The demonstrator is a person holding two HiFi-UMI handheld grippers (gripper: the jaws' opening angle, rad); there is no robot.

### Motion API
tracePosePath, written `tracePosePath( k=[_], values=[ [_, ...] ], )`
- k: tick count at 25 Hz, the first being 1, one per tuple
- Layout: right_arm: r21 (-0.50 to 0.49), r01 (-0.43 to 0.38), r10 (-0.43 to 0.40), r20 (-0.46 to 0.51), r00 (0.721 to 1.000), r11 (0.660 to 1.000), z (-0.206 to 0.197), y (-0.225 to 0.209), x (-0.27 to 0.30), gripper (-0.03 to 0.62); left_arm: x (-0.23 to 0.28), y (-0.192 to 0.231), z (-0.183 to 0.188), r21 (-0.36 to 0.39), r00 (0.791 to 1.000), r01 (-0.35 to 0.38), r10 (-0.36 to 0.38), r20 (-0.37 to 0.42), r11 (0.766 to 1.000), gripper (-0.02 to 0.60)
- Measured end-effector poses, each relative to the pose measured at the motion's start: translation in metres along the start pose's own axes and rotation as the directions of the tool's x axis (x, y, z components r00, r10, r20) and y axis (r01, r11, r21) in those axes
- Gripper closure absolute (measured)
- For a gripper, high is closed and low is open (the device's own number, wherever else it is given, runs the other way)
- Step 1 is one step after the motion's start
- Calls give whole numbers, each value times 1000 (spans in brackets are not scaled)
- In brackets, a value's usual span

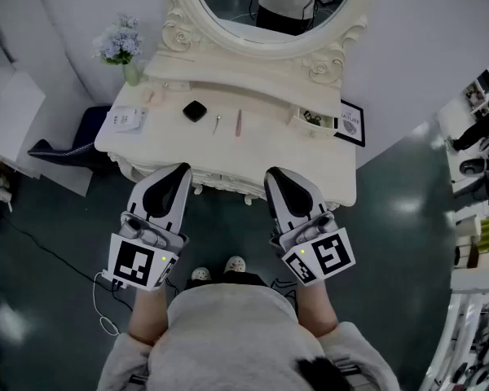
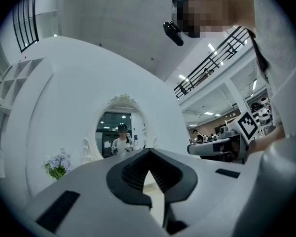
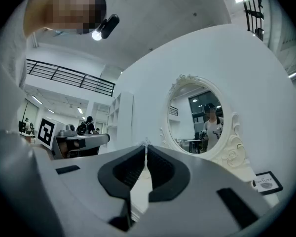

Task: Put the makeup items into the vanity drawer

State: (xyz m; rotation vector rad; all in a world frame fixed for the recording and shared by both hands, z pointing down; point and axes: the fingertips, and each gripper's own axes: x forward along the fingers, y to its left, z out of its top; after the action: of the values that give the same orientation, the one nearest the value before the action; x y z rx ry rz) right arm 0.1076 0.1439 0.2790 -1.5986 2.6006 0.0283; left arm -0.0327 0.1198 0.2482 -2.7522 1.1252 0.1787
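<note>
The table looks like cream-painted wood, smooth with a soft sheen, and its carved mirror frame is finished alike. The floor is dark and glossy. The left hand-held gripper and right hand-held gripper have smooth white plastic shells and matt black ribbed pads. The sweater is fuzzy grey cloth.

A black square compact lies flat on the cream vanity top, in the upper middle of the head view. Just right of it lie a thin pale stick and a slim pink stick, near each other but apart, both pointing roughly up the frame. Further right, a small cream drawer stands open with dark items inside, too small to make out
</note>
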Motion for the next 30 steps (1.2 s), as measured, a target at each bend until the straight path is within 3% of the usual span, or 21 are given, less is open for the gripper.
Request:
tracePosePath(
  k=[14, 21, 30],
  values=[
    [-8, -14, 14, 6, 1000, 1000, -3, -9, 8, 566, 10, 1, -2, 8, 1000, -12, 12, 2, 1000, 568],
    [-10, -67, 67, 6, 998, 998, -10, -14, 14, 566, 17, -2, -5, 21, 999, -42, 41, 7, 999, 568],
    [22, -99, 99, 19, 995, 995, -13, -22, 34, 566, 20, 10, -18, 35, 997, -65, 66, -38, 997, 568]
  ],
)
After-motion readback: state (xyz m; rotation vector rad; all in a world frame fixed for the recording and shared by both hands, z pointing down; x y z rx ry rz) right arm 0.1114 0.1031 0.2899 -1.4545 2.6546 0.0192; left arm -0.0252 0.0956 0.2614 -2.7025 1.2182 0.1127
